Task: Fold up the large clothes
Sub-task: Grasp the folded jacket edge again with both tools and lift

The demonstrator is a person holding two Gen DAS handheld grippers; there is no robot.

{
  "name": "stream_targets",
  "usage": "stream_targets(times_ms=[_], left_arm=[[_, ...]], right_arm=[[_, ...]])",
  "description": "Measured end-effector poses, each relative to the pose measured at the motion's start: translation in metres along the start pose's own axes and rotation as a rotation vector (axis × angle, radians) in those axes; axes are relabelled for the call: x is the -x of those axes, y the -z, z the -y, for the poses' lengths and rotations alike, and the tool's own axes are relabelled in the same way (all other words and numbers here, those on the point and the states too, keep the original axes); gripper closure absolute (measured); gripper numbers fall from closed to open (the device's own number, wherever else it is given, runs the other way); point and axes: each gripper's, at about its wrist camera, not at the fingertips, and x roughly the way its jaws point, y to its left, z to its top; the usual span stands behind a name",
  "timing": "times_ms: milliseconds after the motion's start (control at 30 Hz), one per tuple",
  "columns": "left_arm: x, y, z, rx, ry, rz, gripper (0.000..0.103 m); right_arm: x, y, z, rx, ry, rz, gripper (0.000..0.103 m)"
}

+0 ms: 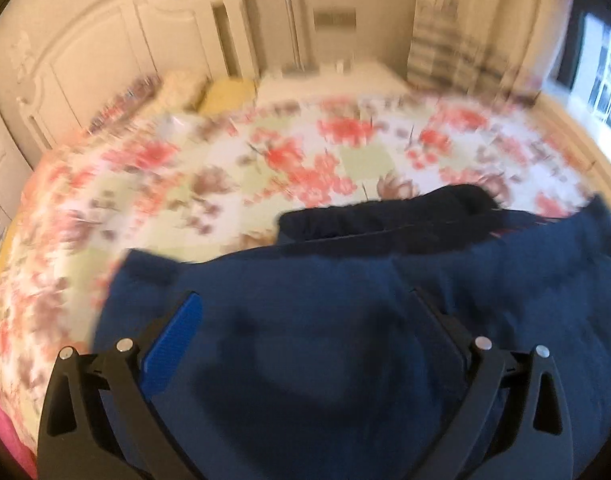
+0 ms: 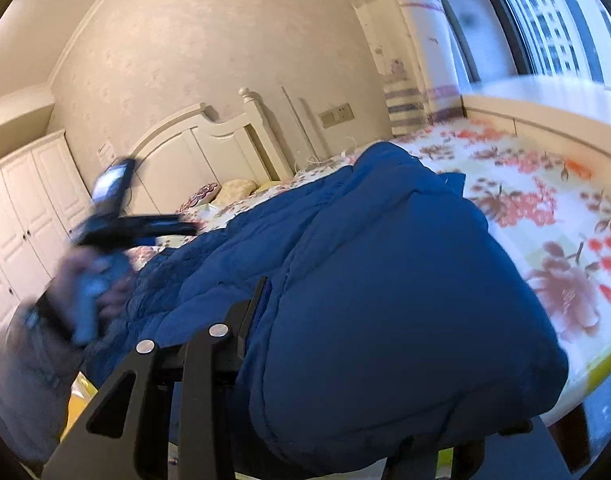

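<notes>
Jacket (image 2: pixel 385 280) is lying on the bed (image 1: pixel 265 168), long axis running toward the headboard (image 2: pixel 209 148). Your right gripper (image 2: pixel 305 340) is clamping its near bulk. Your left gripper (image 1: pixel 305 320) is hovering above it, jaws apart, empty.

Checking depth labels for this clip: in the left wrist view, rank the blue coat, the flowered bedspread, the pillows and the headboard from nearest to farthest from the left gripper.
1. blue coat, directly under the left gripper, between its fingers.
2. flowered bedspread, beyond the coat.
3. pillows, far left end of the bed.
4. headboard, behind the pillows, upper left.
</notes>
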Motion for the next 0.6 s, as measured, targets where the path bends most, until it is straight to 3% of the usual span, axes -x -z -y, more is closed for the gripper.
stream_targets(times_ms=[67, 100, 167, 233, 333, 433, 533, 600], left_arm=[[-0.025, -0.001, 0.013, -0.038, -0.030, -0.056, 0.002], [-0.022, 0.001, 0.016, -0.045, -0.043, -0.041, 0.002], [-0.003, 0.010, 0.013, -0.053, 0.012, -0.027, 0.007], [0.033, 0.029, 0.007, -0.060, 0.041, 0.044, 0.007], [0.083, 0.082, 0.006, -0.135, 0.133, 0.135, 0.006], [0.097, 0.154, 0.020, -0.256, 0.148, 0.130, 0.005], [0.114, 0.214, 0.002, -0.200, 0.129, 0.214, 0.005], [0.127, 0.242, -0.023, -0.159, 0.248, 0.240, 0.005]], right_arm=[[0.000, -0.002, 0.001, 0.000, -0.001, -0.004, 0.056], [0.000, -0.004, 0.003, -0.004, -0.004, -0.008, 0.056], [-0.001, -0.006, 0.003, -0.001, -0.007, -0.011, 0.056], [-0.002, -0.007, 0.003, 0.000, -0.006, -0.011, 0.056], [-0.002, -0.011, 0.001, 0.003, -0.006, -0.007, 0.056], [-0.001, -0.022, -0.012, 0.027, -0.004, 0.009, 0.056], [0.002, -0.035, -0.047, 0.153, 0.015, 0.041, 0.056], [0.002, -0.044, -0.079, 0.250, 0.021, 0.076, 0.056]])
